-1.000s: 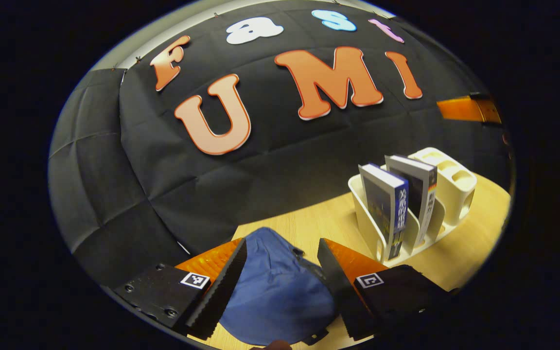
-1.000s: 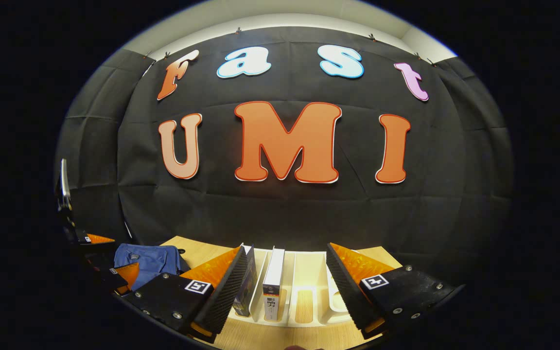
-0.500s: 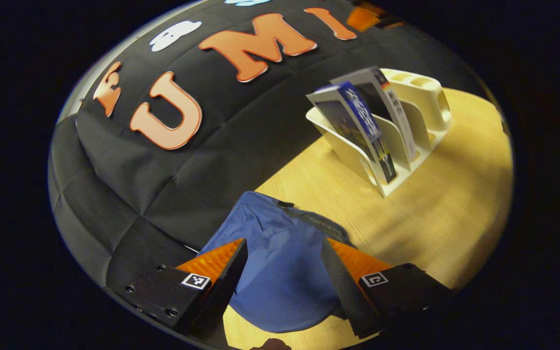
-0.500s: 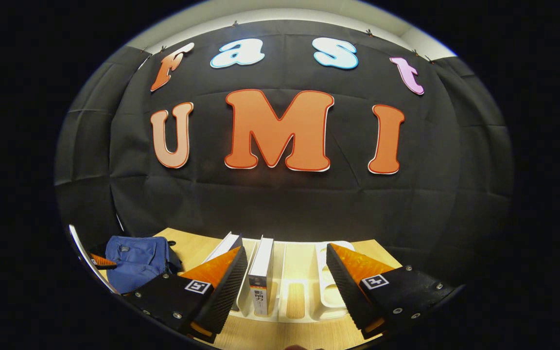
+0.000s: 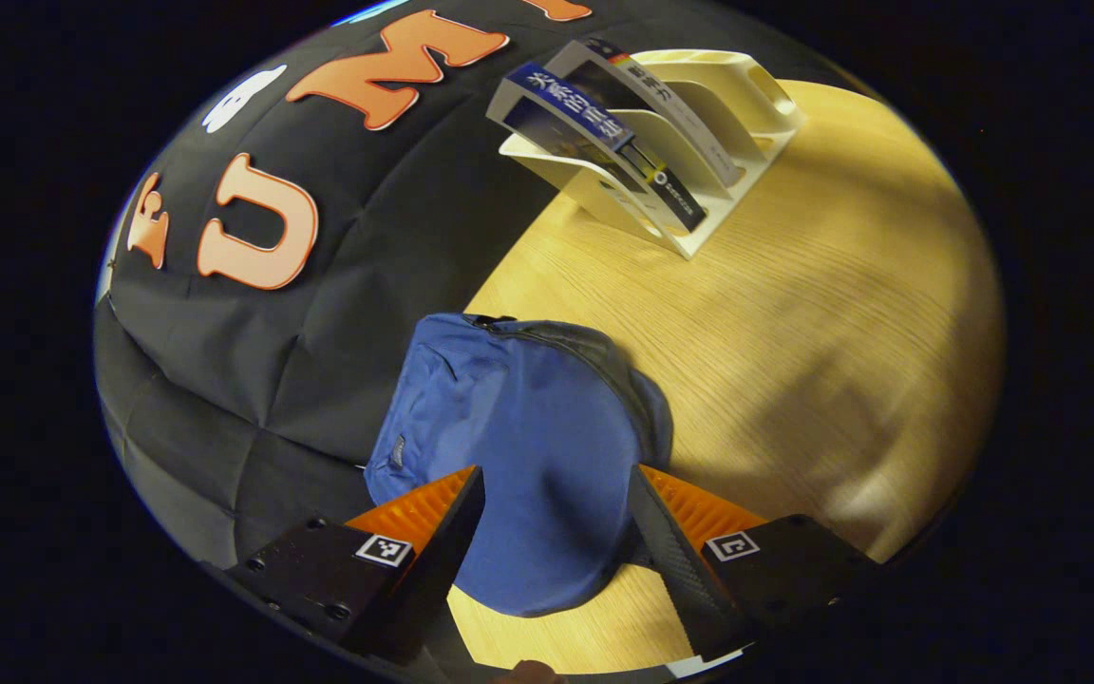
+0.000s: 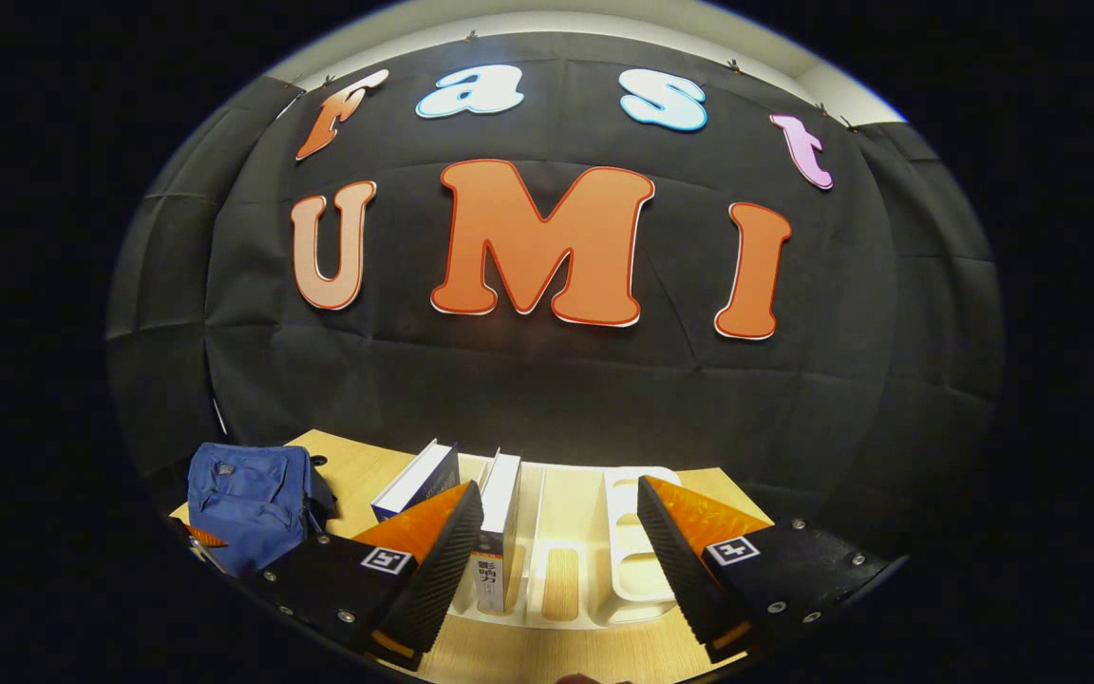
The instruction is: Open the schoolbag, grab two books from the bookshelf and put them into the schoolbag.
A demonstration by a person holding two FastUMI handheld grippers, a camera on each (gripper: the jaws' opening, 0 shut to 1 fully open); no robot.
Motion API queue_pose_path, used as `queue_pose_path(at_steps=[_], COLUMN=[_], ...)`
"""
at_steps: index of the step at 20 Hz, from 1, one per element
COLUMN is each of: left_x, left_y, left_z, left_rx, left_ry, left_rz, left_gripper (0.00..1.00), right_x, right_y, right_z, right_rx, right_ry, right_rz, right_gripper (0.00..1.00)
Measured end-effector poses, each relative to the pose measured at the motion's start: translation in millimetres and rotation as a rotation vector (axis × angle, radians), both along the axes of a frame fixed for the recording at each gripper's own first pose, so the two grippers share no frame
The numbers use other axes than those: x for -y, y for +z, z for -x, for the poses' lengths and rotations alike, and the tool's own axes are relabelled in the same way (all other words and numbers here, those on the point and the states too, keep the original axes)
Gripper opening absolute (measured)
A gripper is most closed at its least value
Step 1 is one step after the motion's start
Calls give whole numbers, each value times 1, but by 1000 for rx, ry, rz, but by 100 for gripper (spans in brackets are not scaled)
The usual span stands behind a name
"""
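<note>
Low in the left gripper view, the left gripper [image 5: 552, 532] hangs over the blue schoolbag [image 5: 518, 446] with its two ridged fingers spread wide, the soft fabric showing in the gap between them; whether they touch it I cannot tell. The schoolbag is a rounded, slightly rumpled cloth shape with a dark zip running along its upper edge, lying on the pale wood-grain bench [image 5: 794, 313] close against the black cloth wall. At the upper middle of that frame stands the bookshelf [image 5: 699, 114], a cream moulded plastic rack with curved dividers and round-cornered slots. Two books lean in its slots: a blue-spined book [image 5: 594, 123] nearest the schoolbag and a white-spined book [image 5: 661, 114] just beside it, both tilted the same way.

Low in the right gripper view, the right gripper [image 6: 556, 551] is also spread apart and holds nothing, its serrated fingers framing the bookshelf [image 6: 632, 532] from the front. The white-spined book [image 6: 499, 522] sits just inside its left finger, the blue-spined book [image 6: 419, 480] leans farther left, and the schoolbag [image 6: 248, 503] rests at the lower left, well apart from the rack
</note>
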State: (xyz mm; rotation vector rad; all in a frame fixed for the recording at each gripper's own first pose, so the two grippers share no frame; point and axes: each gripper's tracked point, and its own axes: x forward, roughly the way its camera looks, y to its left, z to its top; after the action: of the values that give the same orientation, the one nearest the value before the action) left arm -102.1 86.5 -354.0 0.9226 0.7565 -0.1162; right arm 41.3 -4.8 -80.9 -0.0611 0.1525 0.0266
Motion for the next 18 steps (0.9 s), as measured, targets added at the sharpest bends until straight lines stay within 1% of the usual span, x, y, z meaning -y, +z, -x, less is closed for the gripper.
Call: queue_pose_path(at_steps=[2,4,5,6,7,9,10,11,12,13,14,15,17,18], left_x=[1,-15,-21,-23,-26,-26,-26,-26,-25,-26,-24,-23,-22,-24], left_y=[-6,-13,-21,-28,-28,-24,-22,-25,-28,-31,-30,-30,-31,-32], left_z=[5,9,11,12,11,10,7,7,8,8,6,6,5,5], left_rx=[-15,-52,-72,-88,-92,-88,-86,-101,-130,-142,-151,-156,-169,-180], left_ry=[-10,37,53,51,42,50,52,54,52,47,35,27,26,35], left_rz=[-2,-30,-25,-24,-43,-23,-18,-11,2,3,2,2,19,17], left_gripper=[96,96,96,96,96,96,92,89,84,88,66,63,39,16], right_x=[-2,-1,-1,-2,-2,0,0,0,-1,-1,-3,-2,-4,-7], right_y=[-2,0,0,0,-1,1,1,0,0,1,2,4,6,7], right_z=[-2,-2,-2,-2,-2,-1,-1,-1,-1,-1,0,0,1,2], right_rx=[-6,1,3,0,-2,4,7,5,2,1,3,8,17,15], right_ry=[1,-3,-5,-2,-1,-5,-7,-6,-8,-7,-5,-7,-8,-2], right_rz=[-4,1,3,2,1,9,14,14,12,8,8,13,19,20], right_gripper=[96,96,96,97,96,96,96,97,96,96,96,96,96,96])
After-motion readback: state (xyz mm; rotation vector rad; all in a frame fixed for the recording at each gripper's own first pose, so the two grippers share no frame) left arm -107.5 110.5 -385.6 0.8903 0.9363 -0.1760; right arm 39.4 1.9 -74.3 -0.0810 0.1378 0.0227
